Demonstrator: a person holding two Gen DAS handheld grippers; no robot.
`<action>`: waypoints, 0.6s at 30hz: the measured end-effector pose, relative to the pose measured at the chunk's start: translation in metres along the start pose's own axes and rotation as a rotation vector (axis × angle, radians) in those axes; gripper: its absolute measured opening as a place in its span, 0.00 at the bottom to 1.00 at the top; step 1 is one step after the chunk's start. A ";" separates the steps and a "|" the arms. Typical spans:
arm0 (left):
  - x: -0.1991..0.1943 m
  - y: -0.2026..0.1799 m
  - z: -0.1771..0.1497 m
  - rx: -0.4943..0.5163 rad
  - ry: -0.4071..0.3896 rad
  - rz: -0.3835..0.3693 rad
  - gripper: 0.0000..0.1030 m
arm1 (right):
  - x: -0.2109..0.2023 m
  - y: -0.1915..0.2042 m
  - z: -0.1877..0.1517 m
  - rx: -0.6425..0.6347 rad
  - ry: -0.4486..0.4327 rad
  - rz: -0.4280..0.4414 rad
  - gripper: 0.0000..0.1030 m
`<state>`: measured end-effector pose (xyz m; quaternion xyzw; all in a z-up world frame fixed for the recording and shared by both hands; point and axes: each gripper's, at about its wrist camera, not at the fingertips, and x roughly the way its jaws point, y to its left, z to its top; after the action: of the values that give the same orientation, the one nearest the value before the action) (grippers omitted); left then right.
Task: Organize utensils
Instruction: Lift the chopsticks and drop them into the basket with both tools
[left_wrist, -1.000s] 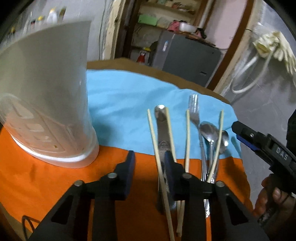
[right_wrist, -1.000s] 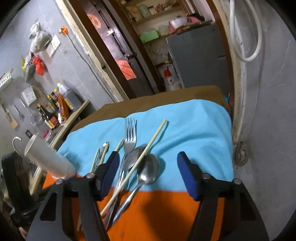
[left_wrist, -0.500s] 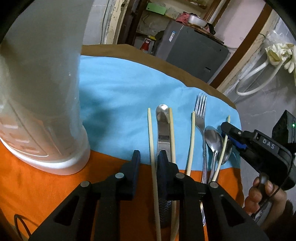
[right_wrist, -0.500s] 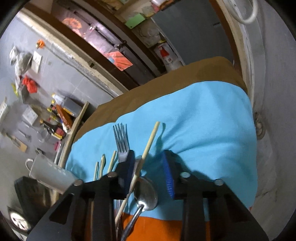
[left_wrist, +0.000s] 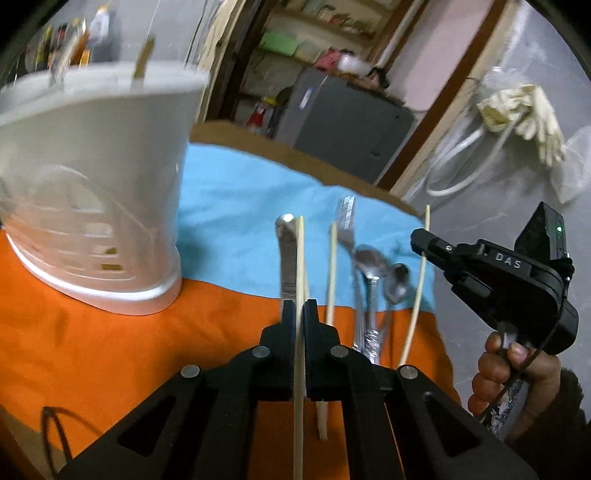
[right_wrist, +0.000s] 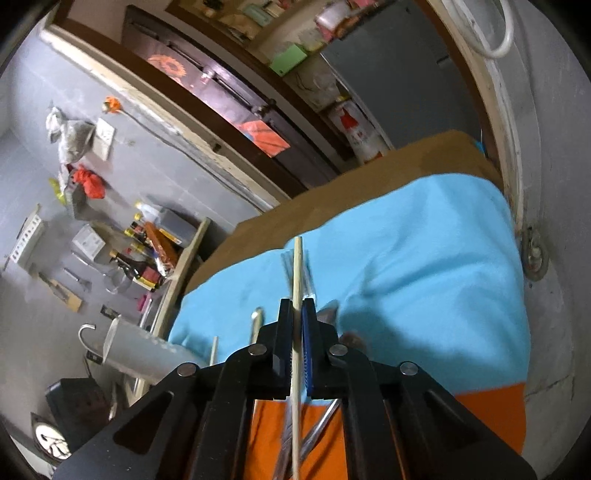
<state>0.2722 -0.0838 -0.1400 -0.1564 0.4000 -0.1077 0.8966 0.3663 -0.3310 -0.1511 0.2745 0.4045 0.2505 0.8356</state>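
Observation:
My left gripper (left_wrist: 299, 308) is closing the last bit, and its pads press on a pale wooden chopstick (left_wrist: 300, 258) that runs straight through the jaws. Beneath it on the cloth lie a table knife (left_wrist: 285, 254), a second chopstick (left_wrist: 331, 273), a fork (left_wrist: 345, 221) and two spoons (left_wrist: 369, 258). The white slotted utensil holder (left_wrist: 96, 192) stands at the left. My right gripper (right_wrist: 297, 308), also seen from the left wrist as the right gripper (left_wrist: 421, 236), is likewise closing tight on another chopstick (right_wrist: 297, 266), which is tilted up off the cloth above the blurred fork (right_wrist: 308, 269).
A blue cloth (right_wrist: 424, 258) overlaps an orange cloth (left_wrist: 92, 350) on the brown table (right_wrist: 388, 166). A person's hand (left_wrist: 509, 373) holds the right gripper's handle. A grey cabinet (left_wrist: 343, 125) and shelves stand behind the table, and a wall with a white hose (left_wrist: 465, 173) is at the right.
Both grippers went from open to shut, each around a chopstick. The left one rose and pulled back with its chopstick. The right one rolled and lifted its chopstick clear of the spoons.

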 end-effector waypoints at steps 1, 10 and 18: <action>-0.010 -0.003 -0.002 0.014 -0.027 -0.007 0.02 | -0.007 0.007 -0.005 -0.020 -0.020 -0.005 0.03; -0.066 -0.026 0.016 0.074 -0.268 -0.045 0.02 | -0.052 0.080 -0.028 -0.209 -0.223 0.017 0.03; -0.127 0.011 0.061 0.031 -0.465 -0.073 0.02 | -0.072 0.156 -0.015 -0.341 -0.433 0.125 0.03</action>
<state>0.2353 -0.0219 -0.0192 -0.1778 0.1751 -0.1070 0.9625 0.2846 -0.2600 -0.0168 0.2012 0.1509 0.3014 0.9197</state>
